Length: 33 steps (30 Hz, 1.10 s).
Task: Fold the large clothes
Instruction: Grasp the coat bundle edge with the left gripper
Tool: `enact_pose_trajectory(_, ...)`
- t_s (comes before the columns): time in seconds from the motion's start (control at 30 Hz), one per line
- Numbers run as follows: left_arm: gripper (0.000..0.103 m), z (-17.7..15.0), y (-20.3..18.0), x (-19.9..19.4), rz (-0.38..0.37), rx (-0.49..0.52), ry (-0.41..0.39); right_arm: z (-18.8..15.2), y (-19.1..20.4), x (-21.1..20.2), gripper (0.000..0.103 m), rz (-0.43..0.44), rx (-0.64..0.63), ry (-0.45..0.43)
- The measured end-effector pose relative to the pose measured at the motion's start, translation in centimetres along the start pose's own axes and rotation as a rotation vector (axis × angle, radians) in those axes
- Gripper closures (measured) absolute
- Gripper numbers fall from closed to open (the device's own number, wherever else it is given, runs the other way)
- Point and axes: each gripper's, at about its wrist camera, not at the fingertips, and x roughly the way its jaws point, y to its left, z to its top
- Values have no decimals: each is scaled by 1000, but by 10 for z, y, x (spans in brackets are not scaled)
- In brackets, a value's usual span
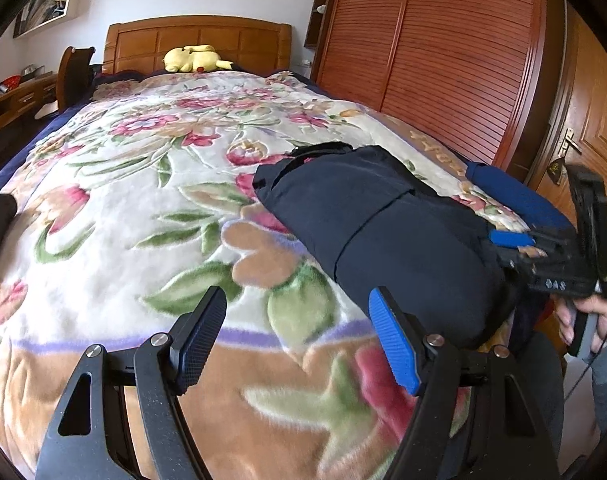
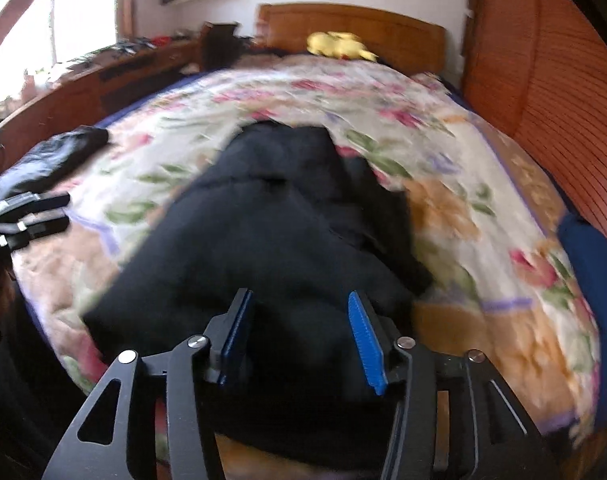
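A dark navy garment [image 1: 383,216] lies folded into a thick bundle on the floral blanket [image 1: 143,184] near the foot of the bed, at its right side. My left gripper [image 1: 299,336] is open and empty, just left of the bundle's near end. My right gripper [image 2: 299,340] is open, with the same garment [image 2: 263,240] bulging between its blue pads, which do not clamp it. In the left wrist view the right gripper [image 1: 515,244] shows at the garment's right end, held by a hand. The right wrist view is blurred.
A yellow plush toy [image 1: 193,59] lies by the wooden headboard. A blue cloth [image 1: 515,196] lies at the bed's right edge beside the slatted wardrobe [image 1: 423,60]. Another dark cloth [image 2: 59,152] lies on the bed's left side. A desk [image 2: 103,76] runs along the left.
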Motion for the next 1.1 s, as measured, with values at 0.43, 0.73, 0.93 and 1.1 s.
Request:
enact_pose_trajectory(0.43, 28, 52, -6, 52, -62, 104, 28, -34, -13, 15, 47, -15, 107, 6)
enact_pose_trajectory(0.73, 28, 72, -10, 87, -55, 138, 61, -44, -24, -7, 45, -41, 150, 14)
enact_pose_trajectory(0.93, 28, 94, 4, 110, -86, 101, 85, -49, -38, -7, 44, -20, 192, 12)
enact_pose_trajectory(1.1, 28, 108, 11, 130, -34, 132, 104, -56, -41, 4, 43, 1, 204, 27)
